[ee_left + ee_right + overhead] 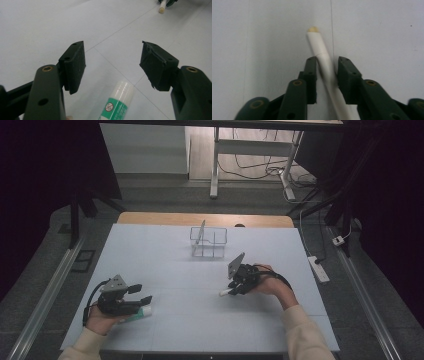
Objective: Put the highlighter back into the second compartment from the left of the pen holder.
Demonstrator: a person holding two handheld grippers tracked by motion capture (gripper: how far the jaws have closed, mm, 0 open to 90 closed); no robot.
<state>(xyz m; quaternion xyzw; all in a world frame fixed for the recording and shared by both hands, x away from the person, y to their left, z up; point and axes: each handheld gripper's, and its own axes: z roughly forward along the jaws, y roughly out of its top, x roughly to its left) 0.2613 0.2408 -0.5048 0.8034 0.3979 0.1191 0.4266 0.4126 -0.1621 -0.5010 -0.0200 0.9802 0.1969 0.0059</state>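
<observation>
This looks like a lab or test room set up for recording, not a home. A bench (165,270) under a plain white sheet stands on grey floor, with dark curtains (45,180) hanging at both sides and metal rails (47,292) running along the floor. Behind it stands a desk frame (216,165) with loose cables (260,167) below, and a power strip (318,268) lies at the right.

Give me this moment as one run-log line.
right gripper: shut on white pen | left gripper: open above glue stick | wire basket: far side
</observation>
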